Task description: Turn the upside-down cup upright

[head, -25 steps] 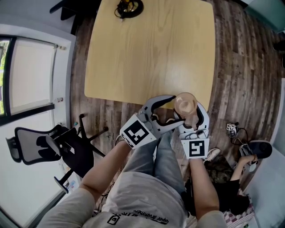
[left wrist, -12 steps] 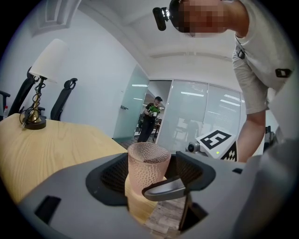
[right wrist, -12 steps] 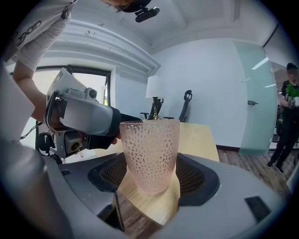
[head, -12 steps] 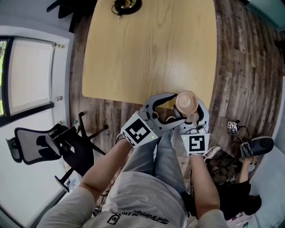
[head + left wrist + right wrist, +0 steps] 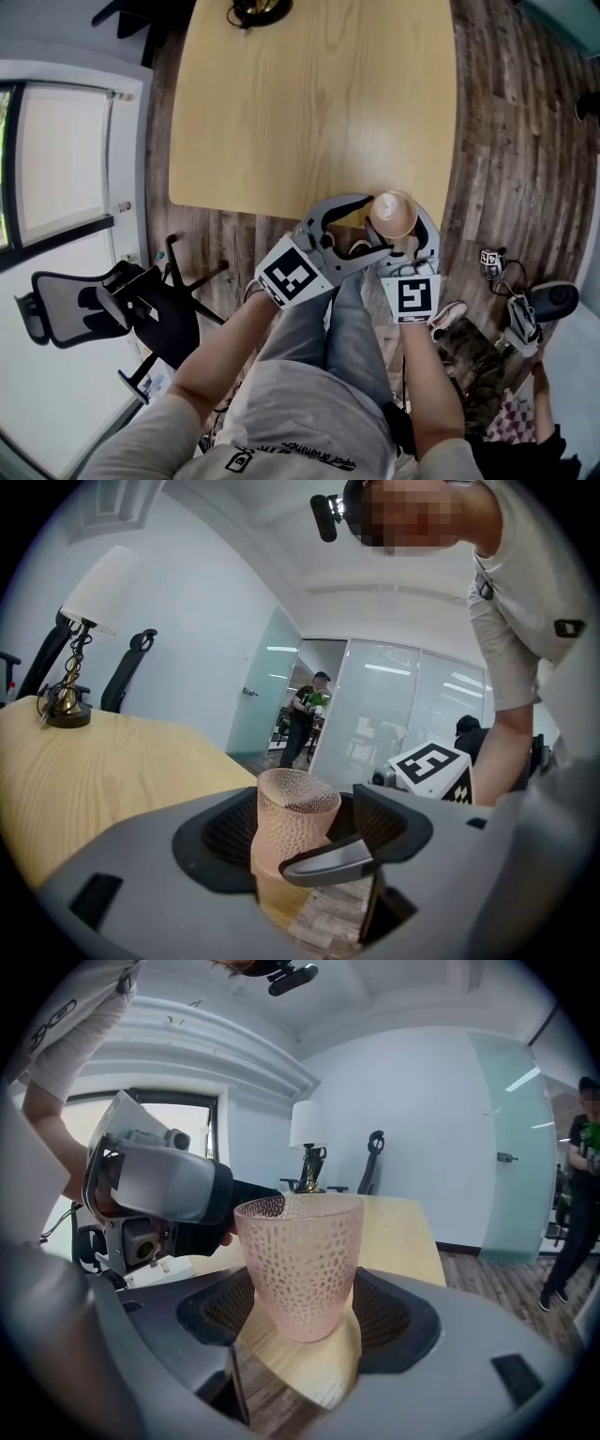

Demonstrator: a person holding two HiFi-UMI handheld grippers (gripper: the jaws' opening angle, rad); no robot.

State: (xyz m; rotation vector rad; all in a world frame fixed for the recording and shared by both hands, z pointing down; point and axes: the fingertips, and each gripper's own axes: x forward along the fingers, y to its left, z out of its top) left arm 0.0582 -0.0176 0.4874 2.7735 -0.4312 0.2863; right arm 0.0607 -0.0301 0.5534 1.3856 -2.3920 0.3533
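Pink dimpled translucent cup (image 5: 300, 1260), rim up, axis vertical, clamped by right gripper (image 5: 302, 1314) over near right corner of wooden table (image 5: 309, 103). Left gripper (image 5: 302, 829) alongside at left, jaws spread, pressing nothing.

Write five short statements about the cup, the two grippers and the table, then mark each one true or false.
1. The cup is upright, mouth up. True.
2. The right gripper has the cup between its jaws, pads against its sides. True.
3. The cup is over the middle of the table. False: it is at the table's near edge, close to a corner.
4. The left gripper is clamped shut. False: its jaws stand wide apart.
5. A lamp stands at the far end of the table. True.
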